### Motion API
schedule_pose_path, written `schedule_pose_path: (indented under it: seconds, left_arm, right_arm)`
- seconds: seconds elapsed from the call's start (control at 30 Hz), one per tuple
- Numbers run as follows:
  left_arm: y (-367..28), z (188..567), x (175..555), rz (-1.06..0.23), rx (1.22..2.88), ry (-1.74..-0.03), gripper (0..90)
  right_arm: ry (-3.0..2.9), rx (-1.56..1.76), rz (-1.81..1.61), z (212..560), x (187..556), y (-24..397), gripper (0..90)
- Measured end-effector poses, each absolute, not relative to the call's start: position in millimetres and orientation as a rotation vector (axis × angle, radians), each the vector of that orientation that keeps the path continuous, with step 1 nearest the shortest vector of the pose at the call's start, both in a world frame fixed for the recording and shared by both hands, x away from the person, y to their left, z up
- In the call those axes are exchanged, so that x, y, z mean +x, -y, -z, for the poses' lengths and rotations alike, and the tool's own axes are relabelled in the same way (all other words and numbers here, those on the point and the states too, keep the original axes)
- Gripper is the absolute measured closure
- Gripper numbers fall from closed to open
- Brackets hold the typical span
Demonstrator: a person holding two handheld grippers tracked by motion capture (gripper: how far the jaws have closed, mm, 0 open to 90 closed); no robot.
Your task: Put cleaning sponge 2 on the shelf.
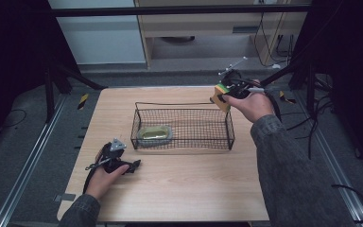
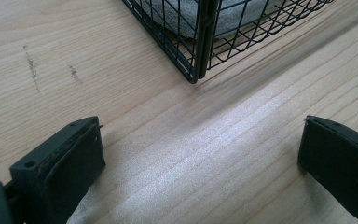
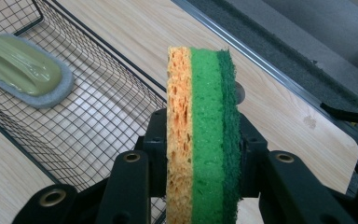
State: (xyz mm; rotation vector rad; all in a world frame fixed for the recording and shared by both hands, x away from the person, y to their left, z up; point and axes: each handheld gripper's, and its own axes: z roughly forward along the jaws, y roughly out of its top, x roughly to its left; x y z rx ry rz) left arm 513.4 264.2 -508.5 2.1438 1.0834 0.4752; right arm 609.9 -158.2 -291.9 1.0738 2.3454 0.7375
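You work over a pale wooden table (image 1: 179, 189), and the biggest thing on it is the black wire basket (image 1: 183, 140) set across its middle. Inside the basket, at its left end, lies a grey-edged scrubbing pad with an olive-green handle (image 1: 154, 133); it rests flat on the mesh floor.

Your right gripper (image 1: 230, 91) hovers just beyond the basket's far right corner, above the table. Its jaws are pinched on a sponge (image 3: 203, 135), which stands on edge between them: an orange cellular layer, a bright green layer, and a dark green scouring face. The jaws press on the two broad faces, near the lower half of the sponge, so most of it stands free above them.

Expect the sponge to be very light and soft. It will give under pressure, so a firm squeeze only crushes it; a moderate pinch across the broad faces, as you have now, looks like the sound hold. The scouring face should grip the pad well, and nothing about it is fragile or slippery.

Your left gripper (image 1: 133, 165) rests low on the table just beside the basket's near left corner, jaws spread wide with bare wood between them.
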Motion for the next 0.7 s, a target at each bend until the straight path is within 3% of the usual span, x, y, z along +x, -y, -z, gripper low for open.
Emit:
schedule_pose_path:
  seconds: [0.7]
  left_arm:
    - [-264.2, 508.4, 513.8, -0.475, 2.144, -1.083, 0.0]
  right_arm:
    - [-2.364, 1.042, -0.703, 301.0, 613.8, 147.5, 64.8]
